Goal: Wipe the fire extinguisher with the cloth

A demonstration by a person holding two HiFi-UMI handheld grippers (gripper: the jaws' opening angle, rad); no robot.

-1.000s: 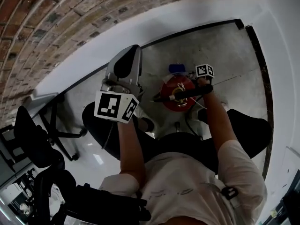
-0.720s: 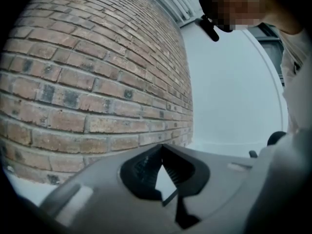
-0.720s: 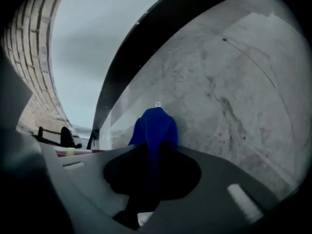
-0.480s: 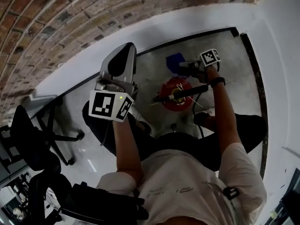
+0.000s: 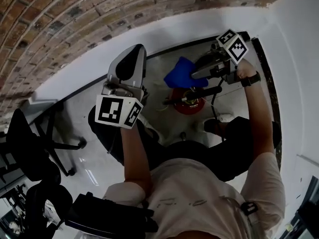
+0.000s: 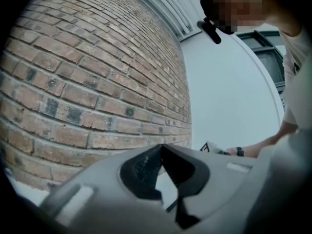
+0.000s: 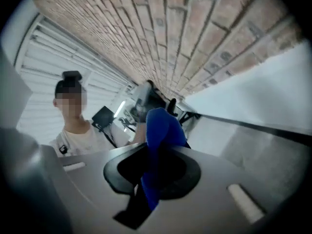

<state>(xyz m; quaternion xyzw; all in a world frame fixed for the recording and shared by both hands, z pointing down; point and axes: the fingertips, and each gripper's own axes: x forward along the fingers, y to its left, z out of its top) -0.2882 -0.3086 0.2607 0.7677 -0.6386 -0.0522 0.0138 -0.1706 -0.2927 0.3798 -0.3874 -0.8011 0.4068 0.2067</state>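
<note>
Grey floor (image 5: pixel 157 68) under fire extinguisher (image 5: pixel 191 105) borders white-based brick wall (image 5: pixel 75 14).

**A:** How much of the fire extinguisher (image 5: pixel 189 105) do you get in the head view?

**B:** I see only its red top. The cloth (image 5: pixel 182 73) covers the far rim, and the body below is out of sight.

**A:** And the right gripper (image 5: pixel 198 73)?

**B:** I lose its tips behind the cloth. In the right gripper view the cloth's lower end sinks between the jaws, so I can't tell where it ends. The chair (image 5: pixel 30 148) is cut by the left edge.
</note>
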